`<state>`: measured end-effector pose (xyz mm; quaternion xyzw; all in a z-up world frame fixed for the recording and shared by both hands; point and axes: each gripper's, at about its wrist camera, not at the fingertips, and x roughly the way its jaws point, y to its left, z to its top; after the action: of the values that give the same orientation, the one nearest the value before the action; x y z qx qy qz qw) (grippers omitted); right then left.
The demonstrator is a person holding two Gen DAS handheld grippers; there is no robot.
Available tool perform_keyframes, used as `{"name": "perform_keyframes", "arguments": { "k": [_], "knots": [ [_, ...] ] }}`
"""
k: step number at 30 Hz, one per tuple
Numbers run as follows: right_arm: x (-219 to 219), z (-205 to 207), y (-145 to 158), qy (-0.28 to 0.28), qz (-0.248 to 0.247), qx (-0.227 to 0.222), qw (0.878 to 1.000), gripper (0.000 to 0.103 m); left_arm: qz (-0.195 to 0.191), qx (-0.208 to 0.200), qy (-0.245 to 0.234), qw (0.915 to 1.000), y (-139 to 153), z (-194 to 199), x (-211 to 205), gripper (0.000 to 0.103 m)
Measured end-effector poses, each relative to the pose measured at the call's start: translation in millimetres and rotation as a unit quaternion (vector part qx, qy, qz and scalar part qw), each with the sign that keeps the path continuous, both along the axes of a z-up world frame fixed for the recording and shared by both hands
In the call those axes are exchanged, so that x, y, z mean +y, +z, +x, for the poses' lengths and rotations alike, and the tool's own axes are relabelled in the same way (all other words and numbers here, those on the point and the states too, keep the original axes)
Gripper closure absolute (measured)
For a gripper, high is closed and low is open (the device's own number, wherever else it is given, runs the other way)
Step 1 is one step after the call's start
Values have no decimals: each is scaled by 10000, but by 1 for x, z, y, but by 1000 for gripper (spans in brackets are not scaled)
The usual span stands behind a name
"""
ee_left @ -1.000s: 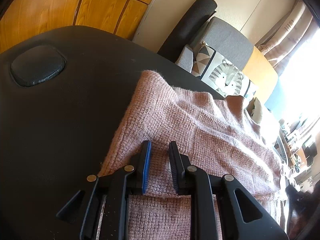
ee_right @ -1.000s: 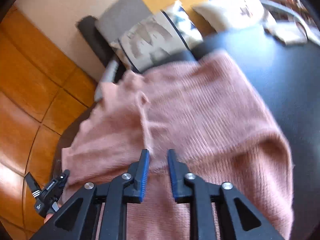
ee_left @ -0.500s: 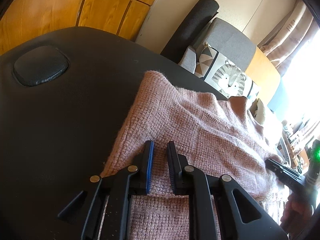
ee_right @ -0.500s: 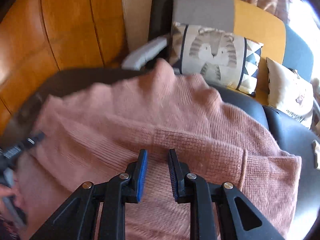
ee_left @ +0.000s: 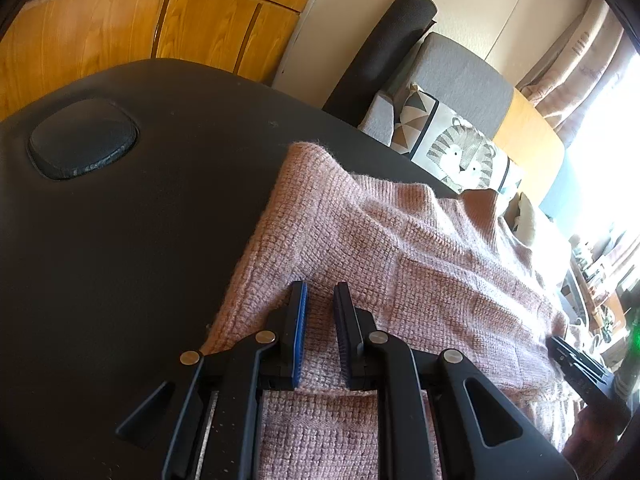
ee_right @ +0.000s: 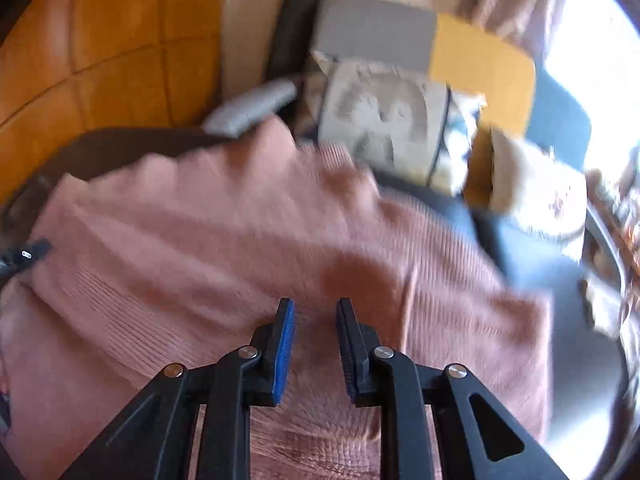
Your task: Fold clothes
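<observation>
Swinging round since a second ago: the right gripper [ee_right: 316, 344], whose view has turned from the sweater's far hem to face the sofa, the picture blurred with travel. Its jaws stand a little apart and are easing wider; knit runs between them, though whether the pads press it I cannot tell.

Item, left gripper [ee_left: 320, 340]: unmoved over the same second, jaws narrowed to a slim gap with a ridge of knit rising between them, seemingly pinched.

Item, pink knitted sweater [ee_left: 400, 248]: spread flat across the table, one fold already laid over along its near side, a corner peaking toward the sofa. The right gripper [ee_left: 576, 360] shows at the sweater's opposite edge in the left view.

Judgement: one hand anchors while the other takes a fresh station, so another fold looks to be in preparation, the task partway done.

Item, black table [ee_left: 140, 240]: matt, with a dark rounded pad [ee_left: 82, 138] set near its far left.

Item, room: wooden panelled wall [ee_left: 120, 20]; grey and mustard sofa [ee_left: 464, 76] bearing a tiger cushion [ee_left: 460, 152]; curtains [ee_left: 580, 60] beside a bright window.
</observation>
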<state>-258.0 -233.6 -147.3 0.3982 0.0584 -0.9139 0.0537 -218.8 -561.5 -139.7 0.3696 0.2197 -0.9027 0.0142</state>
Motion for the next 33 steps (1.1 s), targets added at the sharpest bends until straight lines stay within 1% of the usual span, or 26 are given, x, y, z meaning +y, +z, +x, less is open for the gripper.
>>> {"name": "perform_keyframes", "arguments": {
  "k": [1,2,5,7,10,11,14,16,18,20,22,24,26,28,29,31,33],
  "knots": [
    [4,1,-3,-25,-129,14,9999,81,-11,-9,2,10000,0,0,1,87],
    [5,1,-4,-26,-138,25,9999,81,-31,-21,3,10000,1,0,1,87],
    [-2,2,-6,-43,98,90,9999,81,-257,-88,15,9996,4,-2,7,86],
    [-7,4,-7,-58,287,145,9995,80,-503,-180,42,9986,8,-3,13,86],
    [-10,8,-5,-71,362,187,9991,80,-911,-332,53,9953,22,-6,29,86],
    [-8,9,-4,-71,332,191,9992,80,-943,-278,49,9951,29,-6,35,86],
    [-4,8,-3,-74,229,189,9995,80,-809,230,-45,9964,56,-6,60,86],
    [-4,9,-3,-75,231,202,9995,80,-880,244,-479,9947,63,-19,91,85],
    [-5,10,-3,-78,249,219,9994,80,-1025,126,-924,9904,59,-32,123,85],
    [-4,10,-3,-80,218,229,9995,80,-1228,-63,-1299,9839,48,-46,153,85],
    [-2,10,-3,-77,160,229,9996,80,-1464,-276,-1498,9774,32,-54,168,85],
    [-1,9,-3,-74,108,223,9997,80,-1596,-138,-1588,9742,24,-51,166,82],
    [0,9,-3,-72,81,222,9997,80,-1464,-130,-1622,9757,24,-53,151,82],
    [1,9,-3,-71,61,222,9997,80,-1663,-183,-1391,9760,22,-57,127,82],
    [1,9,-3,-67,57,223,9997,80,-1687,-245,-1279,9770,19,-59,115,79],
    [1,9,-3,-60,55,227,9997,80,-1576,-383,-1020,9815,15,-63,81,79],
    [1,9,-3,-52,36,226,9997,80,-1490,-437,-702,9854,14,-64,52,79]
  ]
}}
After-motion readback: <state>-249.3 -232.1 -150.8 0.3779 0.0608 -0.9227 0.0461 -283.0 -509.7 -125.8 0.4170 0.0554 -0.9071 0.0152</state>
